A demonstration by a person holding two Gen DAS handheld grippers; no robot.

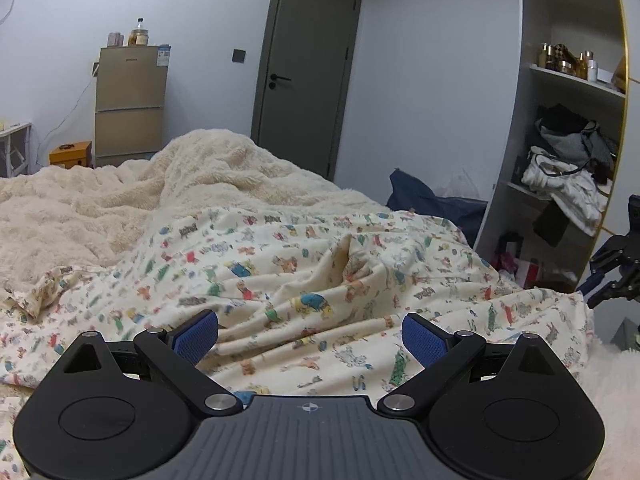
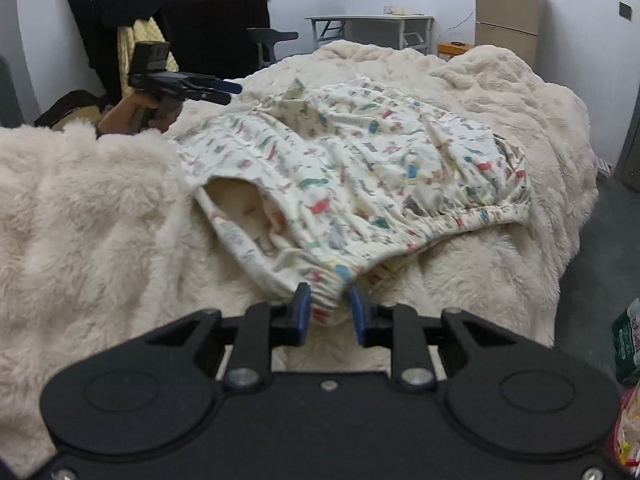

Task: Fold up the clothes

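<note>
A cream garment with a small colourful cartoon print lies crumpled on a fluffy cream blanket. My left gripper is open and empty, just above the garment's near part. In the right wrist view the garment is spread across the blanket with its elastic waistband towards me. My right gripper is narrowly parted, with the gathered waistband corner between its blue pads. The left gripper also shows in the right wrist view, held by a hand at the garment's far left.
A grey door, a small fridge and an open wardrobe shelf with piled clothes stand behind the bed. A white desk and a chair are at the far side. Bags lie on the floor at right.
</note>
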